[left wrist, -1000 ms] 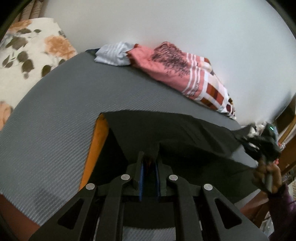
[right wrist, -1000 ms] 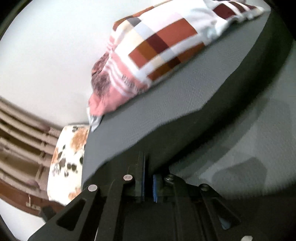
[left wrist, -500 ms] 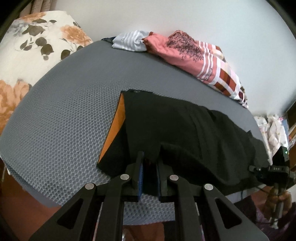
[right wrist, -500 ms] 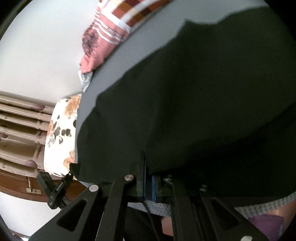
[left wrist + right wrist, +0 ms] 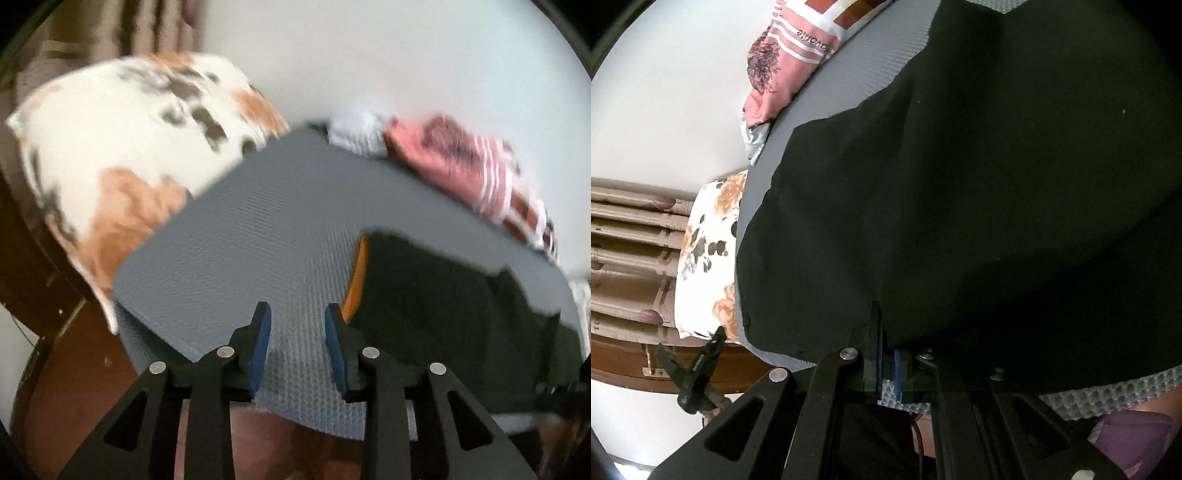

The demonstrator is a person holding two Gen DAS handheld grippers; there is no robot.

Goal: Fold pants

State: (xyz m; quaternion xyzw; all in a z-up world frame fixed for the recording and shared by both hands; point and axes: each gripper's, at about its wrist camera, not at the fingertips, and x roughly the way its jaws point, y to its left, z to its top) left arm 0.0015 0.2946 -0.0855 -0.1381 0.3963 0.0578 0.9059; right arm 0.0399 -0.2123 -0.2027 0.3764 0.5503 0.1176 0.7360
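Note:
Black pants (image 5: pixel 443 295) with an orange inner lining (image 5: pixel 356 280) lie flat on the grey mat (image 5: pixel 258 229), to the right of my left gripper. My left gripper (image 5: pixel 297 314) is open and empty, its blue pads over bare mat near the front edge, just left of the pants' orange edge. In the right wrist view the pants (image 5: pixel 960 166) fill most of the frame. My right gripper (image 5: pixel 886 350) is nearly closed on the pants' near edge at the mat's front. The left gripper (image 5: pixel 694 369) shows at lower left there.
A floral pillow (image 5: pixel 122 166) lies at the mat's left end. A pink striped garment (image 5: pixel 461 166) and a white cloth (image 5: pixel 354 136) lie along the back by the white wall. Dark wooden bed frame (image 5: pixel 33 258) stands at left. Striped curtains (image 5: pixel 628 258) hang behind.
My left gripper has let go of the pants, opened, and swung left off the fabric. The pants have dropped from held-up to lying flat. My right gripper still grips the near edge.

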